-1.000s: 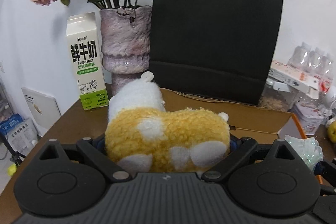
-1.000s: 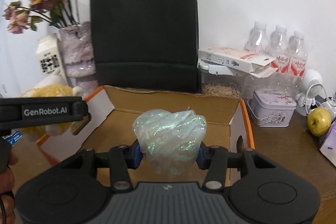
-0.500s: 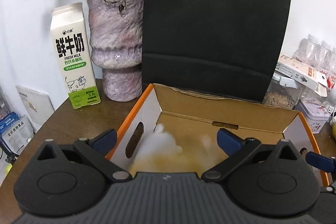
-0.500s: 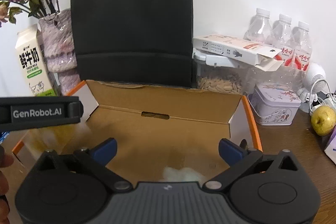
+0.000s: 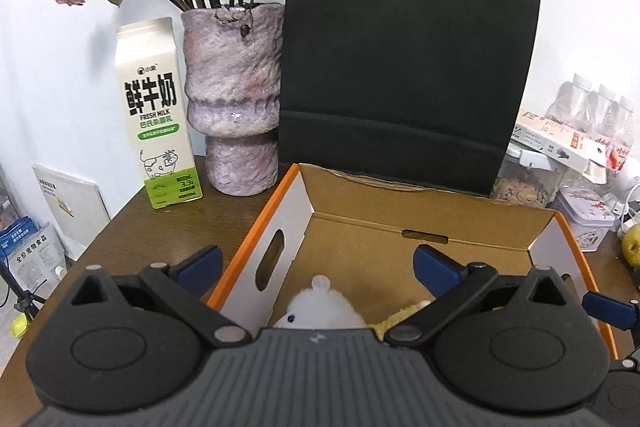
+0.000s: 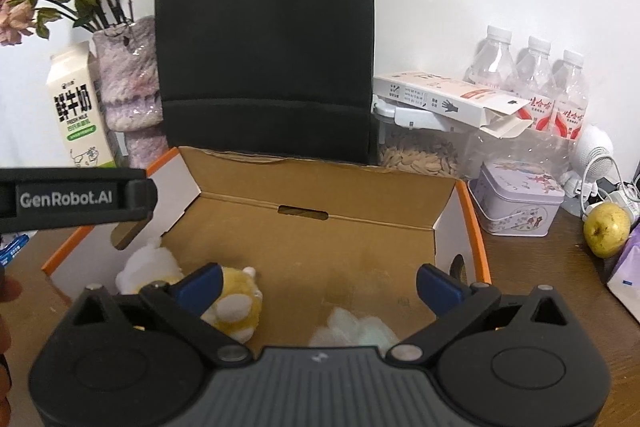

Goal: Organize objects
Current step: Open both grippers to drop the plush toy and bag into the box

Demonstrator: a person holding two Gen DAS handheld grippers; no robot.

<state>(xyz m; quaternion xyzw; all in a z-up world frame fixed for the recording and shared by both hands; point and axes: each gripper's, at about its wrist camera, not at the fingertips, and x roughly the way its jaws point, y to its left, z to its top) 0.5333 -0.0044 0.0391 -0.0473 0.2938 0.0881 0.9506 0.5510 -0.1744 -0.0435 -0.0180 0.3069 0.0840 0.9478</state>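
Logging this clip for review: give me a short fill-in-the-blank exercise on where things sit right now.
1. The yellow-and-white plush toy lies inside the orange-edged cardboard ____.
2. The crinkly pale green plastic bundle lies in the same box, to the plush toy's ____.
3. Both the left gripper and the right gripper have their jaws ____.
4. Behind the box stands a tall ____ paper bag.

Missing words: box; right; open; black

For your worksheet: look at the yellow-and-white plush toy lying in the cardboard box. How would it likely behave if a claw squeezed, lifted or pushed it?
The plush toy looks fluffy, so it would probably squash under the pads. It seems light for its size. Lying on its side on the cardboard box floor, it would likely slide or flop, not roll.
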